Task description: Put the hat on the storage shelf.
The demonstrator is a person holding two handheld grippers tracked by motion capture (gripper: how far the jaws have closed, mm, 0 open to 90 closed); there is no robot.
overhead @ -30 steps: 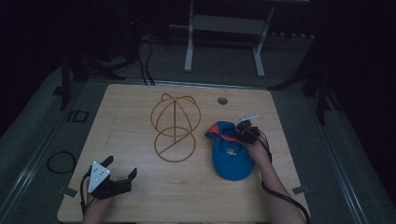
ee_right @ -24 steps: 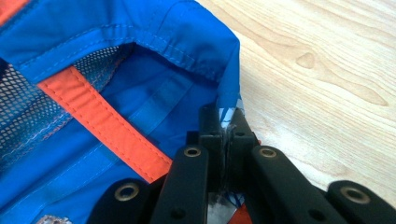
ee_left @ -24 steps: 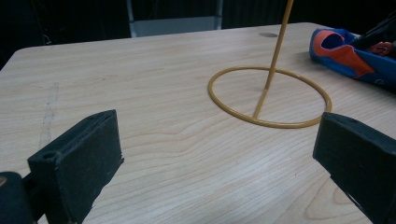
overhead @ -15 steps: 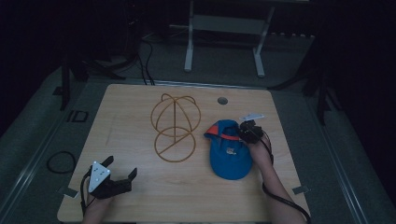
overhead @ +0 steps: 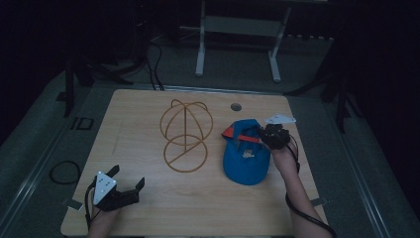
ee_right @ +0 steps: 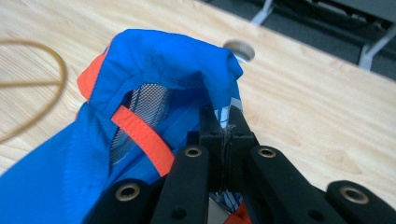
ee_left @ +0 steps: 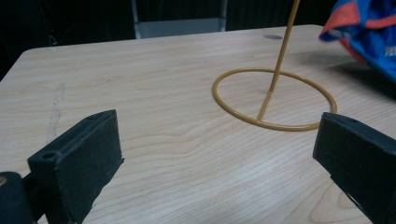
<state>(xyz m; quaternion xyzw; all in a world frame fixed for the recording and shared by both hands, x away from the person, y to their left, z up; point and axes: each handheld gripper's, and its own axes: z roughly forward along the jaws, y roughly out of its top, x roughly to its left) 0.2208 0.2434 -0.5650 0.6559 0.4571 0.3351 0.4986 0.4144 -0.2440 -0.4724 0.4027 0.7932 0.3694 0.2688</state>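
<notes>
A blue cap [overhead: 245, 156] with orange trim lies on the right half of the wooden table [overhead: 148, 124], its back edge lifted. My right gripper [overhead: 262, 136] is shut on that raised back rim of the blue cap [ee_right: 159, 93], the cloth pinched between its jaws [ee_right: 224, 123]. A yellow wire hat stand [overhead: 185, 131] stands at the table's middle; its ring base [ee_left: 274, 99] and upright rod face my left gripper. My left gripper [overhead: 126, 177] rests near the front left corner, open, with nothing between its jaws [ee_left: 215, 154].
A round cable hole [overhead: 236, 106] sits in the table behind the cap. A metal frame's legs [overhead: 200, 44] stand on the dark floor beyond the far edge. A cable loop [overhead: 64, 171] lies on the floor at the left.
My right gripper has risen and drawn the cap's back rim up off the table. The left gripper has stayed in place.
</notes>
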